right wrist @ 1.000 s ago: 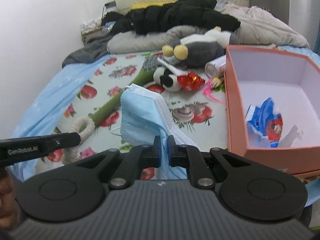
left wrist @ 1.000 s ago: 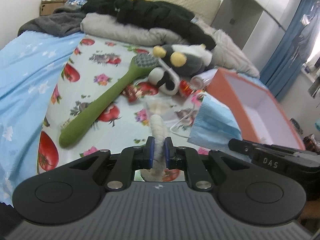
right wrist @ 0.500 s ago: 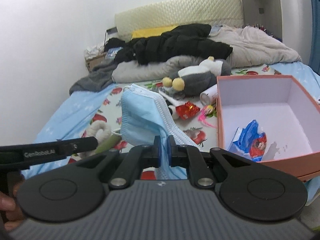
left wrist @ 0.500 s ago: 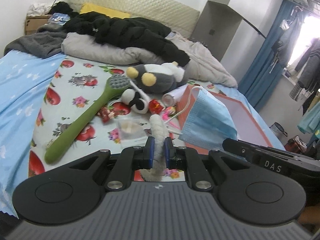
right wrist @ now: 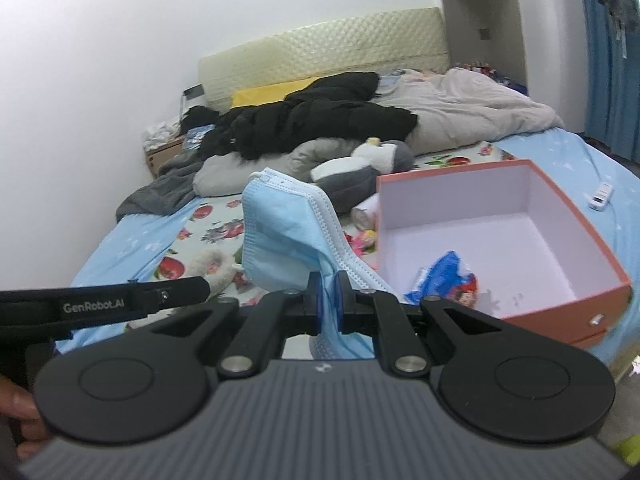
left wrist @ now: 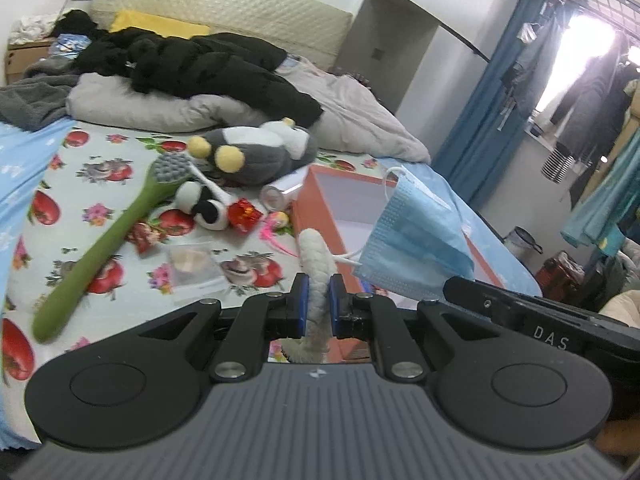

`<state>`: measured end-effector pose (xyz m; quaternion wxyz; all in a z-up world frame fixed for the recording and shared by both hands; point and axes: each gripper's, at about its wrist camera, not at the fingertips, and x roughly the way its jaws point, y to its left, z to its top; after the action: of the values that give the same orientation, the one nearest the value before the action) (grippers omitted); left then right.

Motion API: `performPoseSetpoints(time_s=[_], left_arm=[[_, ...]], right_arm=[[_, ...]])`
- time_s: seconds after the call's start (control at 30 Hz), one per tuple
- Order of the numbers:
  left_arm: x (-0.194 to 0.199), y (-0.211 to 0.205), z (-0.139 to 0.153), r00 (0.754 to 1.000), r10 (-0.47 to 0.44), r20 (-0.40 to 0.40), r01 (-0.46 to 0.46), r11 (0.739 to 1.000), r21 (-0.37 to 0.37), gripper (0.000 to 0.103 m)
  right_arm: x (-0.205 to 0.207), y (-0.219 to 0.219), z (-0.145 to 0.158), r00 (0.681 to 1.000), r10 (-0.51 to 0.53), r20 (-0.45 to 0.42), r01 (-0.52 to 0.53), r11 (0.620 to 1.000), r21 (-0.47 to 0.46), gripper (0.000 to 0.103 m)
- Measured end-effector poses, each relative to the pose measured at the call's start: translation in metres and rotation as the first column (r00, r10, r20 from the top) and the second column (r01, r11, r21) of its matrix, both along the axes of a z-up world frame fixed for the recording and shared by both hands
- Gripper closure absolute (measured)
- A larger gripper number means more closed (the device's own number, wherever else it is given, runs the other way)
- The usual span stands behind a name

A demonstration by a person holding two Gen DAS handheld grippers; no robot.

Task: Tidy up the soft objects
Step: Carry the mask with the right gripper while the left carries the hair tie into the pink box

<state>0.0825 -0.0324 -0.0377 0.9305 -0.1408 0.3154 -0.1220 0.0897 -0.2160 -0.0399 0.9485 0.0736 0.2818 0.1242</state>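
Setting: bed spread with a fruit-and-flower sheet, padded headboard at the far end, blue curtain on the right.
Far bedding: grey quilt with a black jacket lying on it.
Left tool: jaws nearly closed, clamped on a white woolly loop that stands up between the blue pads.
Right tool: jaws nearly closed, pinching a blue face mask; the mask rises above the pads and drapes to the left, off the sheet.
Orange box: open, pale inside, on the right side of the bed; a blue and red wrapper lies in its near corner.
Mask and box: in the left wrist view the mask hangs in front of the box's near wall.
Middle of bed: grey and white plush toy left of the box; small black and white plush and red foil wrapper just near it.
Left of bed: long green brush, its bristled head far, handle near.
Near sheet: clear packet.
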Motion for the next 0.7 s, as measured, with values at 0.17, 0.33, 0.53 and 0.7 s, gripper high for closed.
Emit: performPoseSetpoints(time_s=[0.17,0.33,0.53,0.7], left_arm=[[0.007,-0.024,-0.001,0.997,-0.072,0.007,0.072,0.997,-0.01,0.09],[0.017,-0.042,-0.004,0.992,-0.128,0.009,0.128,0.992,-0.02,0.09],[0.04,-0.063,-0.011,0.984,-0.18,-0.006,0.18,0.984,-0.008,0.09],[0.073,-0.084,-0.022,0.976,-0.216,-0.018,0.216,0.976,-0.008,0.09]], right_arm=[[-0.01,-0.018,0.007,0.998,-0.056,0.011,0.056,0.998,-0.015,0.093],[-0.015,-0.029,0.01,0.994,-0.103,0.022,0.103,0.994,-0.027,0.093],[-0.007,-0.05,0.001,0.984,-0.176,0.013,0.176,0.984,-0.005,0.093],[0.018,-0.066,-0.013,0.979,-0.202,-0.021,0.202,0.979,-0.005,0.092]])
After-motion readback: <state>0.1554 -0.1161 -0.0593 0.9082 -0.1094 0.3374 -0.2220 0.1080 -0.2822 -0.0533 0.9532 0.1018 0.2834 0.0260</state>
